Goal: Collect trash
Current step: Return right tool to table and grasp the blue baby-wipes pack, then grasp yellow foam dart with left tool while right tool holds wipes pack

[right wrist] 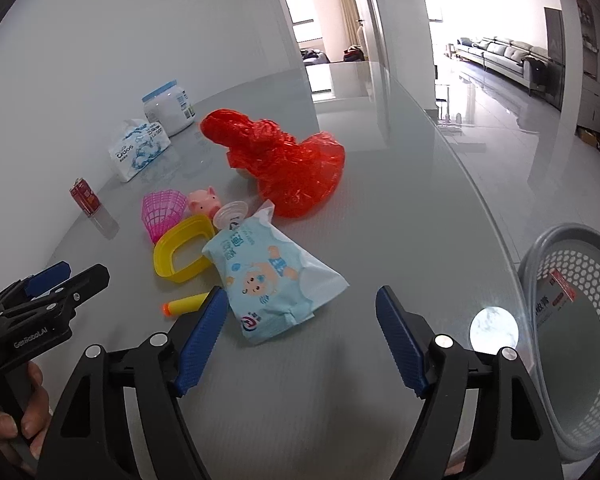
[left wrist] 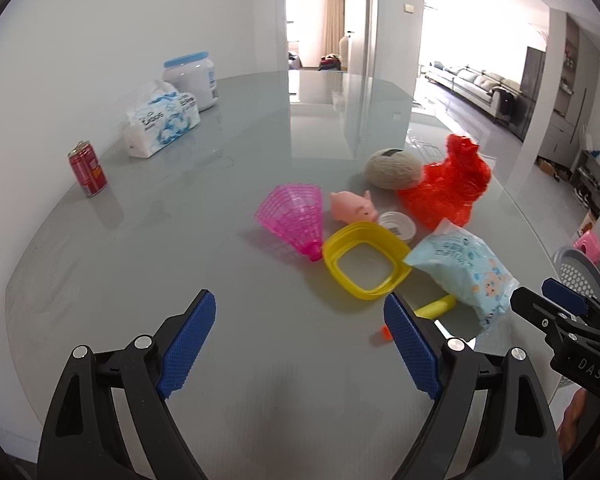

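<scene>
Our left gripper (left wrist: 300, 336) and right gripper (right wrist: 300, 332) hold jaws spread, empty, above the tabletop (left wrist: 220, 208); the wipes packet (right wrist: 268, 276) lies near its right edge.

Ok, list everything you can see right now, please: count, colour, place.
Round glass table: one, grey.
Drink can: one, red, far left.
Tissue pack: one, white-blue, by wall.
Lidded jar: one, white, behind tissues.
Plastic shuttlecock: one, pink, centre.
Toy pig: one, pink.
Square ring lid: one, yellow.
Wipes pouch: one, pale blue.
Crumpled plastic bag: one, red.
Foam dart: one, yellow-orange.
Perforated basket: one, grey, beside table.
Left claw: open, empty.
Right claw: open, empty.
</scene>
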`<state>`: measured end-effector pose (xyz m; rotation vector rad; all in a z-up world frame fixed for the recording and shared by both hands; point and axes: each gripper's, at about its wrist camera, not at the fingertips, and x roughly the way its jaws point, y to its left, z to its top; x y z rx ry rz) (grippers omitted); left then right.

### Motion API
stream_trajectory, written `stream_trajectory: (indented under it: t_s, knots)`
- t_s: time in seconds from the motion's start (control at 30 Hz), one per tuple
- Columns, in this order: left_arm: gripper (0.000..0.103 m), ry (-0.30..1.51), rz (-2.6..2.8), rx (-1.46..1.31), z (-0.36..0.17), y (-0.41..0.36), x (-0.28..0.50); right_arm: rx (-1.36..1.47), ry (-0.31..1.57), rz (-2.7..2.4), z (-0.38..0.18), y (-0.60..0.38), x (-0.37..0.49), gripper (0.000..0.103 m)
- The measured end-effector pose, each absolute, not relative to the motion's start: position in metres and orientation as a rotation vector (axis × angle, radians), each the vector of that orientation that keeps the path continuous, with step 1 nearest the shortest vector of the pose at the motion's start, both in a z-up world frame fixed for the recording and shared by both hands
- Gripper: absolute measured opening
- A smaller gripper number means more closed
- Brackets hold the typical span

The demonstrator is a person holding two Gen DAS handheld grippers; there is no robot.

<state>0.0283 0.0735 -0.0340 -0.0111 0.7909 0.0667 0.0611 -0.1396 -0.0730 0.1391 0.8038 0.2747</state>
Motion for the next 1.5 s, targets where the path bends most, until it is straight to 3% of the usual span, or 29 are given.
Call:
stream_trajectory:
  t_s: [0.9,1.07,1.13,1.5]
  knots:
    - [0.085,0.849,0.078,-0.065,-0.057,0.095,0.047,0.025,0.884,0.327,-0.091,-0.107,0.114,0.079]
    - [0.085,0.853,0.057,-0.063,-0.058,0.089,0.047,0.002,0.875,0.326,-0.090,-0.105,0.111,0.067]
    - [0.085,0.853,0.048,-0.062,-0.058,0.088,0.047,0.016,0.873,0.327,-0.089,-0.106,0.110,0.056]
    - [0.085,0.867,-0.013,-0.055,-0.061,0.064,0.041,0.160,0.804,0.268,-0.073,-0.141,0.085,0.052]
